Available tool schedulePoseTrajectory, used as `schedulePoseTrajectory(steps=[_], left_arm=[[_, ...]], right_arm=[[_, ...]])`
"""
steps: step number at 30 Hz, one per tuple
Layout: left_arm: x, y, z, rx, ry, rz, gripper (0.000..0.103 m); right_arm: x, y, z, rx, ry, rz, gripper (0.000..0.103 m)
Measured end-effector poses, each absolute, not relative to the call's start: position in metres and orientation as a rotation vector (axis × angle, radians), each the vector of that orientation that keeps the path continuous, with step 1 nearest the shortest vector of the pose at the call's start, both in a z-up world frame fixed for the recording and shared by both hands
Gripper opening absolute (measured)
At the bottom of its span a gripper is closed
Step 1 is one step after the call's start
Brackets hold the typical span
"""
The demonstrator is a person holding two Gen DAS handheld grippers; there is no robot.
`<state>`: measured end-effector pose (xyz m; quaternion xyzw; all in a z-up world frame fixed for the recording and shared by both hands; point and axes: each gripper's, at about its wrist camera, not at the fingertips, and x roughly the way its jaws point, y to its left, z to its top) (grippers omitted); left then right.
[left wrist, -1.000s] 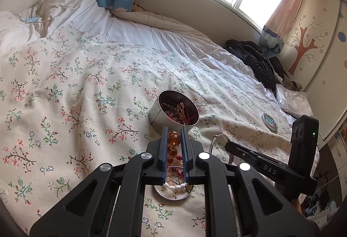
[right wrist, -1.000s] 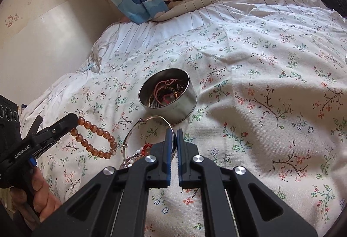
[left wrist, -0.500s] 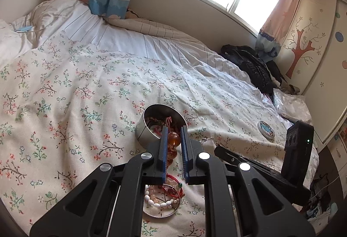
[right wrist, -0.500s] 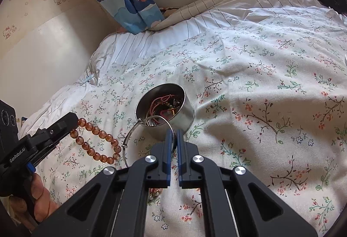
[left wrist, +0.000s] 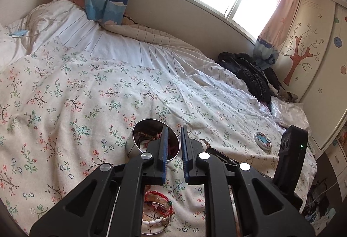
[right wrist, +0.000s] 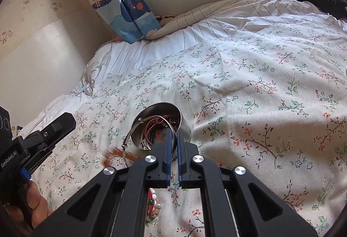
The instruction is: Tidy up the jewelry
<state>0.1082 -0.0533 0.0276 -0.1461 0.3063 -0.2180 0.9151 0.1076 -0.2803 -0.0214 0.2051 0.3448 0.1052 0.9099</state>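
A round metal tin (left wrist: pixel 132 146) (right wrist: pixel 187 126) with tangled cords and chains inside stands on the floral bedspread. My right gripper (right wrist: pixel 172 131) is shut on a thin silver bangle (right wrist: pixel 124 146), which hangs over the tin's mouth. My left gripper (left wrist: pixel 173 128) (right wrist: pixel 65 122) hovers just short of the tin, its jaws nearly together with nothing between them. An amber bead bracelet (right wrist: pixel 121 153) shows as a blur low over the bed, between the left gripper and the tin. A pile of bracelets (left wrist: pixel 156 204) (right wrist: pixel 153 202), red cord and white beads among them, lies under both grippers.
A small round box with a blue lid (left wrist: pixel 262 141) lies on the bed to the right. A black jacket (left wrist: pixel 249 72) is heaped by the far wall under the window. A hand (right wrist: pixel 32 200) holds the left gripper's handle.
The amber bracelet has left the left gripper's jaws and drops toward the bed. Both grippers moved forward toward the tin. The right one carried the silver bangle over it.
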Motion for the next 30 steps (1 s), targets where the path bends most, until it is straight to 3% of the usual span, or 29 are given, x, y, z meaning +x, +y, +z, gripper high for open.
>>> schedulePoseTrajectory(steps=[6,13,15,16,17,22,24,27,30], left_arm=[[0.108,-0.052,0.025,-0.236,0.657,-0.458,0.011],[0.129,-0.063,-0.049,-0.049,1.023,-0.449,0.016],[0.13,-0.065,-0.051,-0.034,1.014,-0.436,0.021],[0.132,-0.067,-0.051,-0.027,1.003,-0.431,0.03],[0.134,-0.071,-0.052,-0.012,0.996,-0.422,0.033],[0.145,-0.099,-0.064,0.131,0.993,-0.398,0.034],[0.148,-0.106,-0.073,0.174,1.023,-0.397,0.034],[0.144,-0.115,-0.083,0.28,1.04,-0.385,0.013],[0.138,-0.112,-0.077,0.292,1.022,-0.37,0.011]], right_arm=[[0.11,-0.284,-0.023,0.423,0.716,0.207,0.006],[0.107,-0.292,-0.026,0.45,0.722,0.18,0.006],[0.108,-0.293,-0.025,0.455,0.722,0.18,0.006],[0.107,-0.293,-0.025,0.455,0.721,0.181,0.006],[0.107,-0.293,-0.025,0.455,0.722,0.181,0.006],[0.108,-0.295,-0.025,0.46,0.722,0.183,0.008],[0.108,-0.296,-0.024,0.463,0.721,0.186,0.009],[0.107,-0.297,-0.023,0.469,0.714,0.191,0.01],[0.106,-0.296,-0.023,0.471,0.712,0.195,0.011]])
